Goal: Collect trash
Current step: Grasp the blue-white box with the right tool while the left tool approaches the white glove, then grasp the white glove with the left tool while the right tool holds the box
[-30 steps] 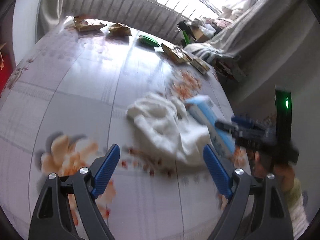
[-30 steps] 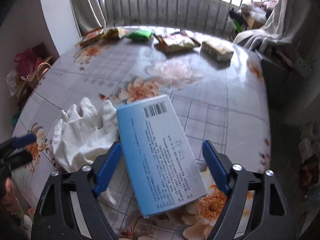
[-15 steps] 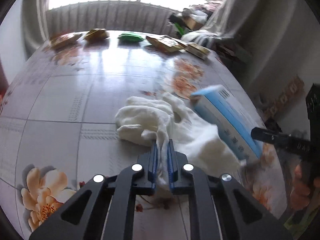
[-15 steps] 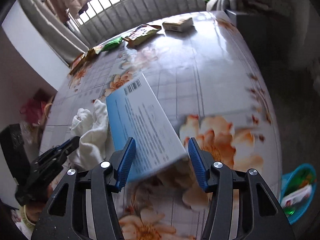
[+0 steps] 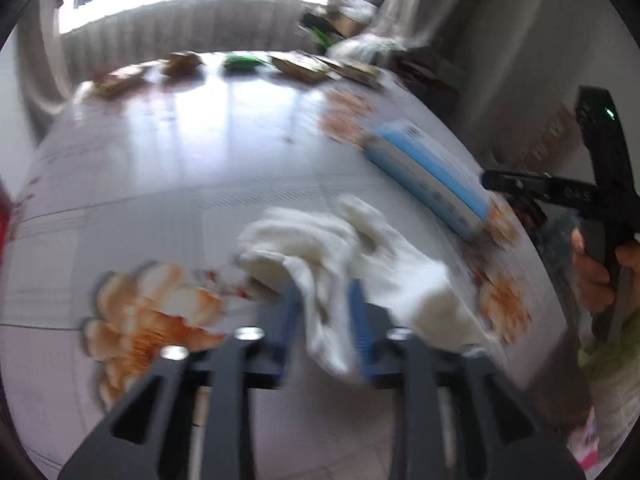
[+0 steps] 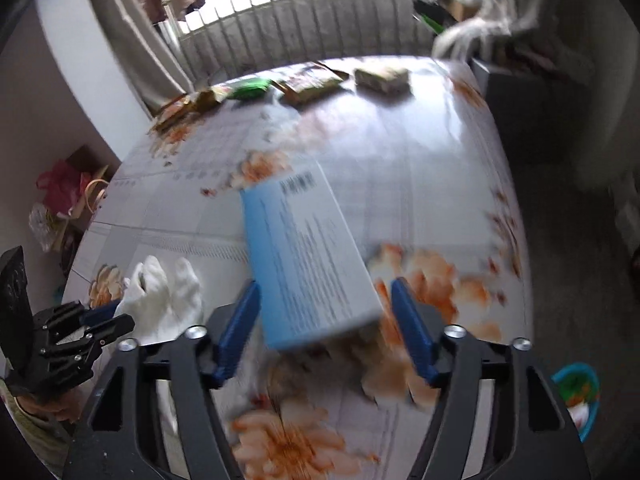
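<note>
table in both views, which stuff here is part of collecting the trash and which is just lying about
Part of the job:
- white cloth, between the left gripper jaws, which have just been opening
- blue box, between the right gripper jaws, which have just been opening
- wrappers, including the green packet, at the table's far edge
- blue bin on the floor, likely

Lying about:
- curtain
- bags on the floor
</note>
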A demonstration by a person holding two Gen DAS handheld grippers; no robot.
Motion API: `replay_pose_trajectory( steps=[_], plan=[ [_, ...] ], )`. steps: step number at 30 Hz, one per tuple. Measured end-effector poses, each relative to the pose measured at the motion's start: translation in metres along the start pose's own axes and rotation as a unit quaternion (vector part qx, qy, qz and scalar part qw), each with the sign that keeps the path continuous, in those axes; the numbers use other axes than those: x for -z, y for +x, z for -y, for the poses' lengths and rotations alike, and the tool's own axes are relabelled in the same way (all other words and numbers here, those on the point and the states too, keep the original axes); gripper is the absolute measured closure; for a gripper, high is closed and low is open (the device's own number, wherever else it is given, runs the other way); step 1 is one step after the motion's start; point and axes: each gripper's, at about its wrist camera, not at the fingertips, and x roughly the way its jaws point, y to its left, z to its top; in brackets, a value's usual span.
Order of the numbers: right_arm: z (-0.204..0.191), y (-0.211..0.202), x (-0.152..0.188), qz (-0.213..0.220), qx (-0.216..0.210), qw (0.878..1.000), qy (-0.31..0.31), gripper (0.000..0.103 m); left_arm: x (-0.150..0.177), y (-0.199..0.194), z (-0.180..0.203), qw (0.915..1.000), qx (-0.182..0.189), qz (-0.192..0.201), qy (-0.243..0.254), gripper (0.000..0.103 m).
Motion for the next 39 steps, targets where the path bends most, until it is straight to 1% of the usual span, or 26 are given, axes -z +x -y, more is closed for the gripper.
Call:
replay_pose_trajectory(
  steps=[1, 2, 3, 4, 5, 6, 7, 9, 12, 13, 14, 16, 18, 20, 23, 25, 27, 30, 31, 32, 33, 34, 35, 36, 37, 39],
  plan=[
    [-0.005, 0.006, -0.007, -0.001, 0.004, 1.000, -0.012, 0.029, -0.004, -0.002, -0.007, 0.9996, -0.010, 0.018, -0.021, 0.048],
    [-0.007, 0.010, -0.011, -0.004, 0.006, 1.000, -0.020, 0.027, -0.007, -0.005, -0.012, 0.9988, -0.009, 0.031, -0.037, 0.045],
    [-0.012, 0.018, -0.017, -0.014, 0.009, 0.999, -0.031, 0.026, -0.010, -0.007, -0.018, 0.9975, -0.008, 0.043, -0.056, 0.039],
    [-0.015, 0.024, -0.022, -0.021, 0.012, 0.999, -0.038, 0.026, -0.012, -0.009, -0.023, 0.9958, -0.011, 0.050, -0.076, 0.035],
    [-0.016, 0.028, -0.023, -0.025, 0.014, 0.999, -0.041, 0.025, -0.014, -0.011, -0.029, 0.9931, -0.015, 0.054, -0.102, 0.035],
    [-0.018, 0.032, -0.025, -0.031, 0.016, 0.998, -0.047, 0.023, -0.015, -0.013, -0.033, 0.9911, -0.010, 0.055, -0.121, 0.035],
    [-0.021, 0.037, -0.027, -0.037, 0.019, 0.997, -0.057, 0.022, -0.014, -0.016, -0.037, 0.9886, 0.008, 0.052, -0.141, 0.034],
    [-0.026, 0.047, -0.026, -0.048, 0.036, 0.995, -0.077, 0.022, -0.011, -0.018, -0.038, 0.9865, 0.028, 0.039, -0.156, 0.033],
    [-0.027, 0.061, -0.023, -0.075, 0.059, 0.992, -0.088, 0.021, -0.001, -0.018, -0.028, 0.9875, 0.061, 0.005, -0.145, 0.032],
    [-0.025, 0.064, -0.021, -0.080, 0.060, 0.992, -0.083, 0.023, 0.004, -0.017, -0.022, 0.9879, 0.071, -0.010, -0.138, 0.031],
    [-0.022, 0.066, -0.019, -0.084, 0.054, 0.992, -0.072, 0.029, 0.009, -0.018, -0.017, 0.9880, 0.075, -0.018, -0.133, 0.031],
    [-0.016, 0.063, -0.016, -0.079, 0.051, 0.994, -0.052, 0.029, 0.016, -0.016, -0.007, 0.9890, 0.079, -0.033, -0.121, 0.031],
    [-0.009, 0.057, -0.009, -0.076, 0.048, 0.995, -0.031, 0.030, 0.019, -0.014, 0.000, 0.9904, 0.071, -0.040, -0.111, 0.031],
    [-0.001, 0.047, 0.002, -0.073, 0.047, 0.996, -0.010, 0.030, 0.020, -0.009, 0.002, 0.9903, 0.067, -0.045, -0.113, 0.031],
    [0.010, 0.032, 0.020, -0.068, 0.050, 0.996, 0.021, 0.030, 0.014, -0.003, 0.003, 0.9907, 0.054, -0.035, -0.120, 0.031],
    [0.021, 0.019, 0.036, -0.062, 0.051, 0.995, 0.054, 0.030, 0.006, 0.003, 0.003, 0.9915, 0.039, -0.028, -0.121, 0.031],
    [0.031, 0.005, 0.054, -0.054, 0.051, 0.994, 0.083, 0.030, -0.003, 0.011, 0.004, 0.9929, 0.017, -0.021, -0.116, 0.031],
    [0.038, -0.008, 0.072, -0.045, 0.047, 0.991, 0.113, 0.030, -0.012, 0.022, 0.012, 0.9968, -0.021, -0.008, -0.077, 0.031],
    [0.041, -0.012, 0.078, -0.041, 0.043, 0.990, 0.125, 0.030, -0.014, 0.026, 0.020, 0.9982, -0.036, -0.005, -0.049, 0.035],
    [0.044, -0.014, 0.080, -0.038, 0.040, 0.990, 0.132, 0.030, -0.014, 0.029, 0.024, 0.9985, -0.043, -0.003, -0.033, 0.040],
    [0.046, -0.016, 0.084, -0.034, 0.037, 0.989, 0.140, 0.030, -0.014, 0.031, 0.028, 0.9984, -0.054, 0.001, -0.016, 0.052],
    [0.047, -0.018, 0.086, -0.031, 0.036, 0.989, 0.143, 0.030, -0.013, 0.033, 0.033, 0.9983, -0.059, 0.002, 0.000, 0.061],
    [0.046, -0.019, 0.088, -0.030, 0.036, 0.988, 0.144, 0.030, -0.012, 0.034, 0.037, 0.9985, -0.053, 0.002, 0.011, 0.066],
    [0.046, -0.019, 0.089, -0.028, 0.036, 0.988, 0.145, 0.030, -0.010, 0.034, 0.040, 0.9988, -0.045, 0.001, 0.017, 0.078],
    [0.046, -0.019, 0.090, -0.027, 0.035, 0.988, 0.145, 0.030, -0.008, 0.035, 0.044, 0.9990, -0.038, -0.002, 0.023, 0.083],
    [0.046, -0.019, 0.092, -0.028, 0.035, 0.988, 0.146, 0.031, -0.005, 0.032, 0.049, 0.9990, -0.032, -0.002, 0.031, 0.086]
  ],
)
